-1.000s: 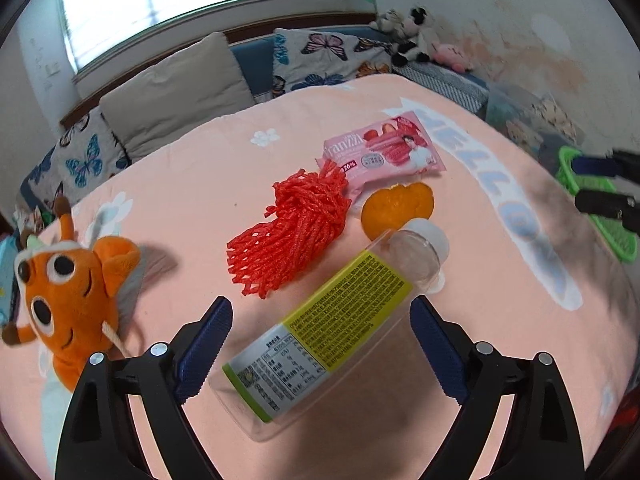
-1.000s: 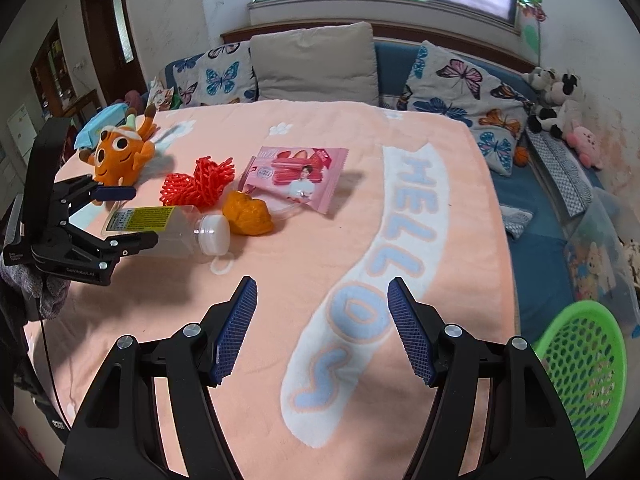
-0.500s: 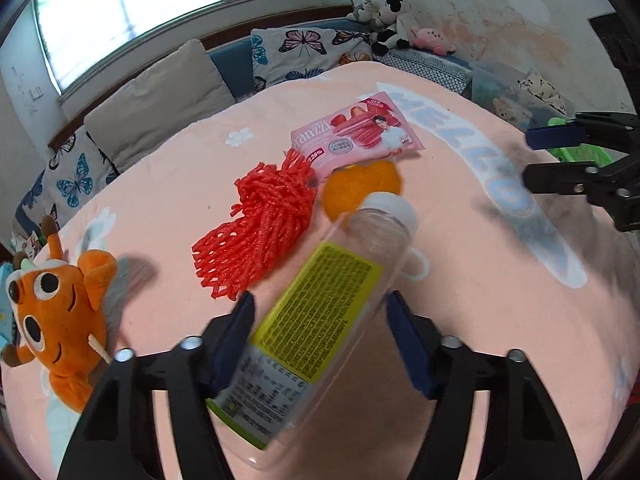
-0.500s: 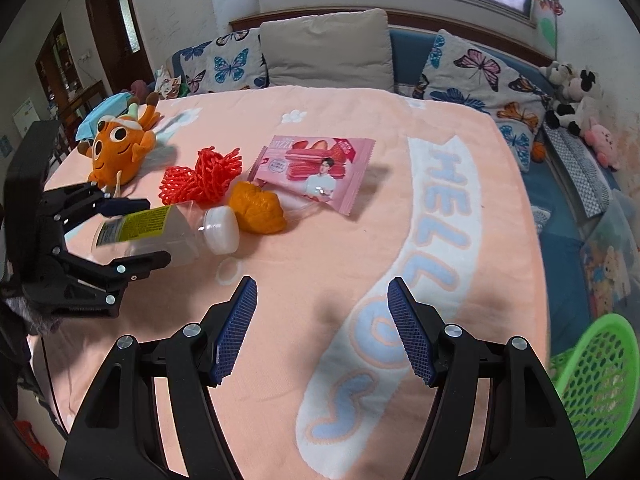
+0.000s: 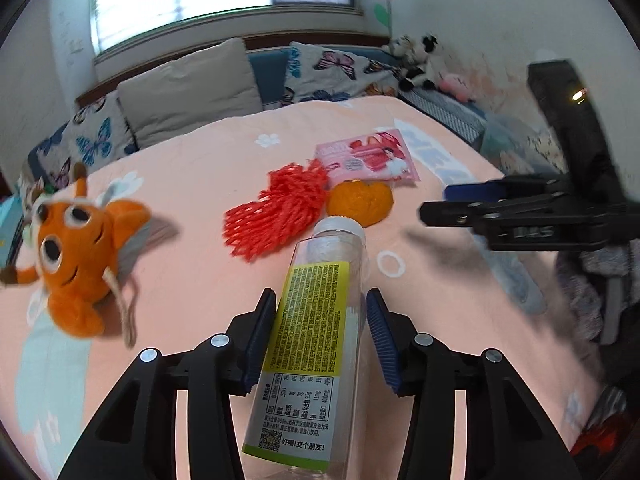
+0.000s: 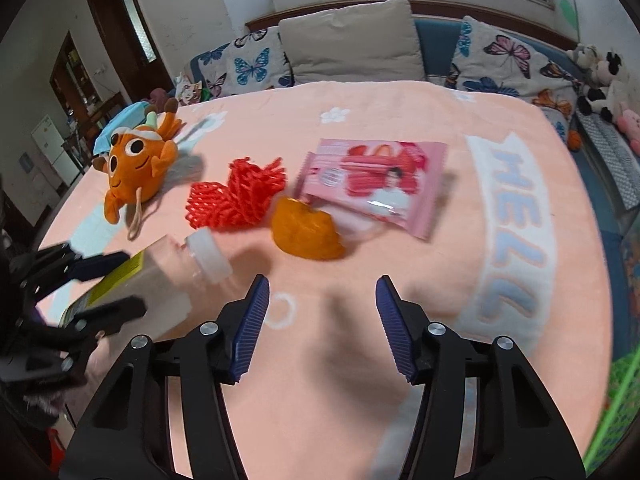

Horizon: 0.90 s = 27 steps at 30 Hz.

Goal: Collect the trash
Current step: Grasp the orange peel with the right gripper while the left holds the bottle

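The left gripper [image 5: 320, 332] is pinching the clear plastic bottle [image 5: 316, 344] across its yellow label, the blue pads pressed to both sides, the white cap pointing away over the near edge of the peach blanket [image 5: 208, 184]. Whether the bottle is clear of the blanket is hard to tell. The right gripper [image 6: 322, 320] hangs spread with nothing between its fingers, over bare blanket near that edge. Just beyond the cap lie the orange peel [image 6: 306, 232] and red foam net [image 6: 236, 196], touching; the pink wrapper [image 6: 376, 184] lies further in, an orange plush toy [image 6: 136, 164] toward the left edge. The step in hand looks like picking up the bottle; next it likely needs carrying to the green basket [image 6: 612, 404] off the blanket's right edge, then releasing
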{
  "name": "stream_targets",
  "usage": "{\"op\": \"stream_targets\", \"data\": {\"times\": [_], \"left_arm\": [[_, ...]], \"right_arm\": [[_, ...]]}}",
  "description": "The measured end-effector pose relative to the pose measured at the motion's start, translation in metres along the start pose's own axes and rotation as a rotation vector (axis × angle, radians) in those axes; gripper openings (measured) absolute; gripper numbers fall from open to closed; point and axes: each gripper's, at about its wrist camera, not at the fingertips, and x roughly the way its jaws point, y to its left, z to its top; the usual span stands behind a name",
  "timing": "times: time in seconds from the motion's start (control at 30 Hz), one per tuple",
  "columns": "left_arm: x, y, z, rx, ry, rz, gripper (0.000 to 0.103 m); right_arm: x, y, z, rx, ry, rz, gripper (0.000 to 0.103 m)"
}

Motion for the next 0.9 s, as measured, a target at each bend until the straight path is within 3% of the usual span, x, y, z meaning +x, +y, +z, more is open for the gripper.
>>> {"op": "stream_targets", "data": {"times": [0.37, 0.8, 0.9], "left_arm": [[-0.005, 0.013, -0.017, -0.032, 0.001, 0.037, 0.045], [0.004, 0.013, -0.025, -0.061, 0.035, 0.021, 0.046], [0.006, 0.013, -0.024, -0.066, 0.042, 0.019, 0.047]], "right_arm": [[0.042, 0.013, 0.011, 0.023, -0.01, -0.048, 0.057], [0.053, 0.015, 0.013, 0.025, -0.042, -0.114, 0.066], [0.057, 0.013, 0.013, 0.042, -0.036, -0.127, 0.064]]}}
